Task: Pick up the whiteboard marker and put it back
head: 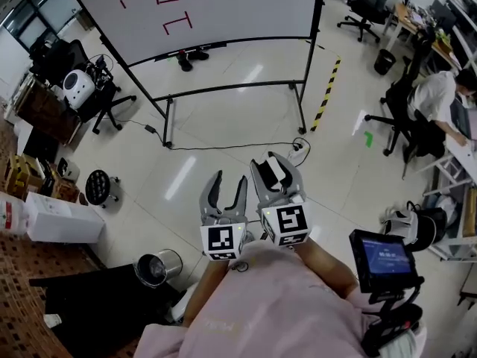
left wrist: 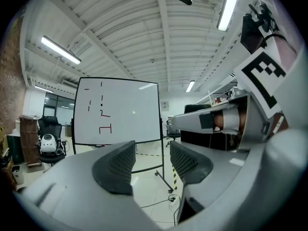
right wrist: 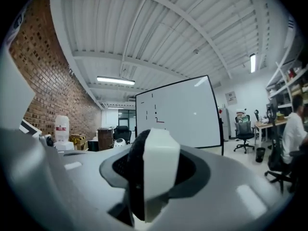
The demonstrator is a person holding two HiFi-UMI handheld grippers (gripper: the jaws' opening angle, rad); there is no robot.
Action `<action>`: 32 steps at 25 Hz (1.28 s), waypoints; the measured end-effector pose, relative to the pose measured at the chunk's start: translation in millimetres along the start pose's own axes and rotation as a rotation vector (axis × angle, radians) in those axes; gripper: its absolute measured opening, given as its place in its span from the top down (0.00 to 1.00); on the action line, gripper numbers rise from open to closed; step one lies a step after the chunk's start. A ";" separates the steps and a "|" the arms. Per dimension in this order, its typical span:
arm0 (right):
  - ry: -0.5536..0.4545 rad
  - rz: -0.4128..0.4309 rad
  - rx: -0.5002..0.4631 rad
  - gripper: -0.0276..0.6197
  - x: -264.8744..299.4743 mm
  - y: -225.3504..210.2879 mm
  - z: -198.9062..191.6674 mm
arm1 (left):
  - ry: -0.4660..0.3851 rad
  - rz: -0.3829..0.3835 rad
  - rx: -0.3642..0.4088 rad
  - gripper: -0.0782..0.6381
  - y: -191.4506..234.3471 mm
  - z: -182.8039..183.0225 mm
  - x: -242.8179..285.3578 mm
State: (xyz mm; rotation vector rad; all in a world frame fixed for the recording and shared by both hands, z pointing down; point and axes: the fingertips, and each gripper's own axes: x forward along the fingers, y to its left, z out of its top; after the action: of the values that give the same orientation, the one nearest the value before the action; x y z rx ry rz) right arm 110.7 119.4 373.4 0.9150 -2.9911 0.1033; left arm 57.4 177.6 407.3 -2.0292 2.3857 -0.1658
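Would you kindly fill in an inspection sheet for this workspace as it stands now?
Surface: glossy tiled floor.
Job's things: whiteboard with red marks; white-and-black item, probably the marker, in the right gripper.
Clutter: metal bin, white box, black round stool.
Grippers: left gripper open, nothing between its jaws; right gripper shut on that item.
Cables: cable along the floor to a power strip.
Surroundings: office chair, seated person, hazard tape.
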 end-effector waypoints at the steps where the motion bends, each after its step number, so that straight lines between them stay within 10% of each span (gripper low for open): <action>1: 0.003 -0.009 0.006 0.70 -2.6 -5.0 -1.3 | 0.001 -0.001 0.004 0.59 -3.3 0.2 -1.1; 13: 0.019 0.004 0.031 0.70 -4.2 -4.9 -17.8 | 0.048 0.014 -0.031 0.59 -3.9 -17.8 -1.5; 19: 0.030 0.011 0.040 0.70 11.5 4.8 -18.5 | 0.055 -0.034 0.040 0.59 1.3 -19.5 -0.8; 24: 0.010 0.043 0.072 0.70 37.8 16.0 -6.8 | 0.109 -0.226 0.193 0.52 -11.1 -30.6 6.1; 32: -0.002 0.256 0.046 0.70 109.1 55.2 5.9 | 0.138 -0.299 0.348 0.44 39.2 -31.2 55.9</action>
State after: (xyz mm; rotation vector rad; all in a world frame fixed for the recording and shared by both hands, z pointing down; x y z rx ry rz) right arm -10.7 103.7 367.6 0.5306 -3.1038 0.1735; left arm 7.5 131.1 438.7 -2.2387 1.9270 -0.6894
